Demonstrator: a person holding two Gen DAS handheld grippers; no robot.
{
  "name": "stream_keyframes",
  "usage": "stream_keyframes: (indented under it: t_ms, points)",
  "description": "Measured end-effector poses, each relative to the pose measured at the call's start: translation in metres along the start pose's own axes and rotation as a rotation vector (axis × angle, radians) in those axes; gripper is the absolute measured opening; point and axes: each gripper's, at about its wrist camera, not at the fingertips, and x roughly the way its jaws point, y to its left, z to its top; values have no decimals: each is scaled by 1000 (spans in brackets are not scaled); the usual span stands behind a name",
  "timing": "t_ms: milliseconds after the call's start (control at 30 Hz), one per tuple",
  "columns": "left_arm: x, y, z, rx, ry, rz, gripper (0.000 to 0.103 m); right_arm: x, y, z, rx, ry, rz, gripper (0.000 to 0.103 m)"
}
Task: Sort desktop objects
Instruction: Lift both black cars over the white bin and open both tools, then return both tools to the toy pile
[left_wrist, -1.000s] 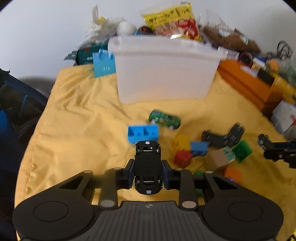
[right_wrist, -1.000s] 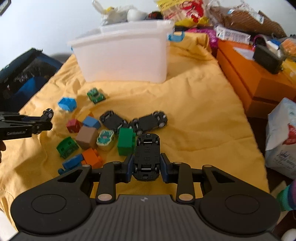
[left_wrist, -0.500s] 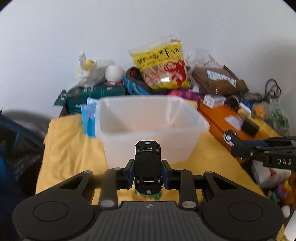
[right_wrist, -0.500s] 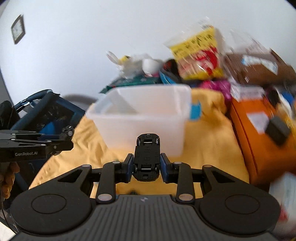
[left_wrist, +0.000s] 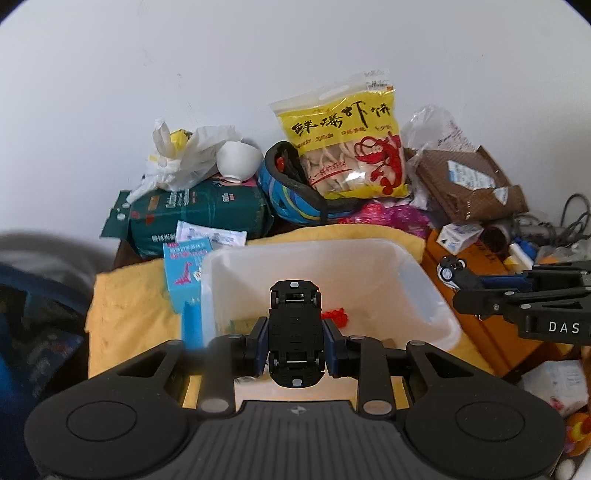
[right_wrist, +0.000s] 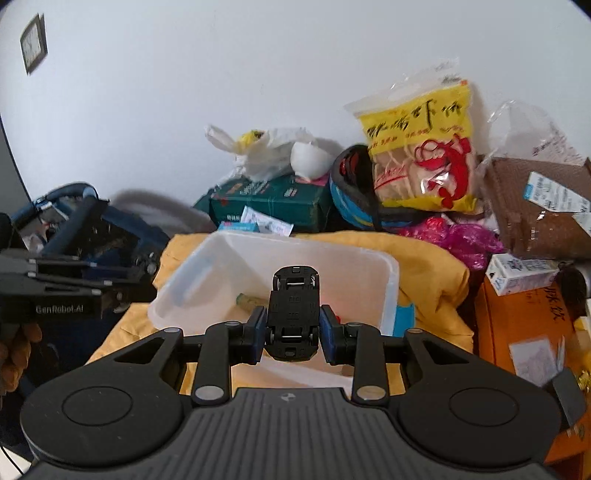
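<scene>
Bin contents half hidden, two hand-held grippers, left and right, each clamping one upturned black car, left's, right's.

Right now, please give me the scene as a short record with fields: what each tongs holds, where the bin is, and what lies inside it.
left tongs: shut on a black toy car, underside up
right tongs: shut on a second black toy car, underside up
white plastic bin: open, on the yellow cloth, below both cars
bin contents: small red piece; the rest is unclear
behind bin: yellow snack bag, green box
</scene>
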Motion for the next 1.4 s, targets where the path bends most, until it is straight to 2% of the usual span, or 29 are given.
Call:
stream_keyframes:
  t_ms: [200,233,267,333,400,500,633,767,933,1000,1067,1100,1233,1267,1400]
  points:
    - [18,-7,17,37,48,12,35,24,1,18,-10,44,-15,34]
    - [21,-8,20,43,54,26,49,28,2,21,-16,43,-21,36]
    - [24,-9,21,53,57,54,62,29,3,22,-26,38,-32,52]
    - [27,-9,21,65,48,96,69,33,6,24,-43,21,-63,73]
    - [29,-4,18,40,59,112,69,34,6,25,-53,21,-62,71]
    - [23,2,2,0,58,89,69,28,4,15,-38,11,-39,71]
    - [10,-2,-35,36,46,72,69,12,9,-20,-55,10,-23,71]
    - [-11,-17,-98,95,26,32,69,-12,20,-76,-80,7,7,71]
    - [-21,-35,-178,119,78,-1,69,-28,43,-171,-121,92,38,70]
    - [-20,-43,-201,137,99,3,69,-33,52,-201,-168,123,30,65]
    - [-20,-49,-221,147,113,10,69,-39,59,-230,-202,146,21,46]
    - [-21,-52,-229,147,118,6,68,-40,60,-239,-196,159,22,43]
    - [-22,-59,-253,163,117,0,68,-40,63,-265,-171,206,30,39]
    - [-20,-62,-257,176,127,1,64,-40,65,-268,-170,209,31,37]
    - [-13,-70,-265,185,152,-5,61,-36,74,-272,-186,203,43,36]
